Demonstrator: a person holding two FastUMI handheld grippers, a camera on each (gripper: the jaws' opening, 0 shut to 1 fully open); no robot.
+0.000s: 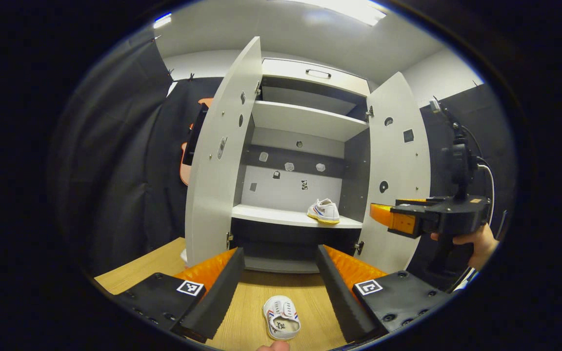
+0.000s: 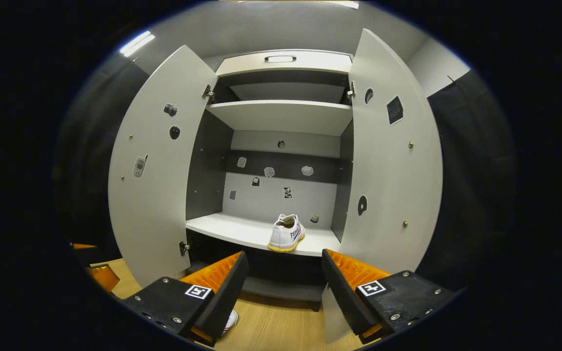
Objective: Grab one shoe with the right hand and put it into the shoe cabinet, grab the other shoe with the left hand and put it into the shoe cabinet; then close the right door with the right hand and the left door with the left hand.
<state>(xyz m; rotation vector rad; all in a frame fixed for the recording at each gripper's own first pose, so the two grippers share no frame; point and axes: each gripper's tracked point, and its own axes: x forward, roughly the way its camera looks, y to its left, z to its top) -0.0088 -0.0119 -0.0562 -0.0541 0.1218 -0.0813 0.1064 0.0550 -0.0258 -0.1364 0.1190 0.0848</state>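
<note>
The shoe cabinet [image 1: 305, 122] stands with its left door [image 1: 217, 161] and right door [image 1: 398, 170] swung wide. One white shoe [image 1: 324, 211] sits on the lower shelf toward the right, also seen as the shelved shoe [image 2: 287, 233] from its heel. The other white shoe [image 1: 282, 318] lies on the wooden surface [image 1: 251, 297] in front of the cabinet. My left gripper [image 1: 279, 249] is open above it, not touching. My right gripper [image 2: 283, 256] is open and empty, facing the shelf. It appears at the right door as the right gripper [image 1: 408, 217], held by a hand [image 1: 476, 243].
An upper shelf [image 2: 281, 114] and a drawer front [image 2: 281, 61] top the cabinet. Black cloth walls stand on both sides. The floor shoe's edge [image 2: 231, 321] peeks beside my right gripper's left finger. Part of the left gripper [image 2: 96, 273] shows low left.
</note>
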